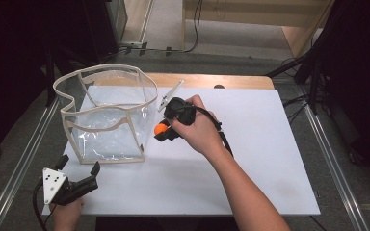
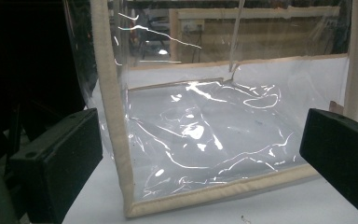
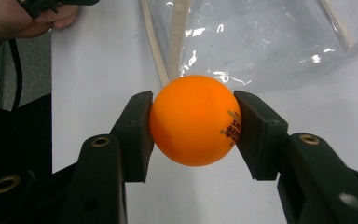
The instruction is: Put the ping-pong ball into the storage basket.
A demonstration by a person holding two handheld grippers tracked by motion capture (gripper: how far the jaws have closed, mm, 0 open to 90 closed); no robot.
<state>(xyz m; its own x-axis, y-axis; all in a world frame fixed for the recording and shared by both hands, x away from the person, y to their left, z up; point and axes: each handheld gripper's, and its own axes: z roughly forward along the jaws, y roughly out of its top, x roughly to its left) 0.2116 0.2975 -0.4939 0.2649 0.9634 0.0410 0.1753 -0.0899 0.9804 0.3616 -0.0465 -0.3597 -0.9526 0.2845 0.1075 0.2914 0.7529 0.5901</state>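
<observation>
High view: right gripper point(image 1: 160, 129) clamps orange ball point(image 1: 160, 128) just beside clear bag point(image 1: 107, 115) on white sheet point(image 1: 250, 163). Left gripper point(image 1: 79, 169), jaws apart, holds nothing near bag's front corner.

Left gripper view: bag film thin, floppy, glossy; cloth-trimmed edge point(image 2: 113, 116) likely best hold.

Right gripper view: ball pinched across middle; probably light, smooth, hollow; squeeze gently.

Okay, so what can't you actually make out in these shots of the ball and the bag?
- Ball: its dark print is half hidden behind one of the fingers in the right gripper view, too small to read.
- Ball in the high view: mostly covered by the right gripper and hand.
- Bag: its top is cut off by the left gripper view's upper edge; glare blurs its floor.
- Bag in the high view: the thin piece by its rim is too small to identify.
</observation>
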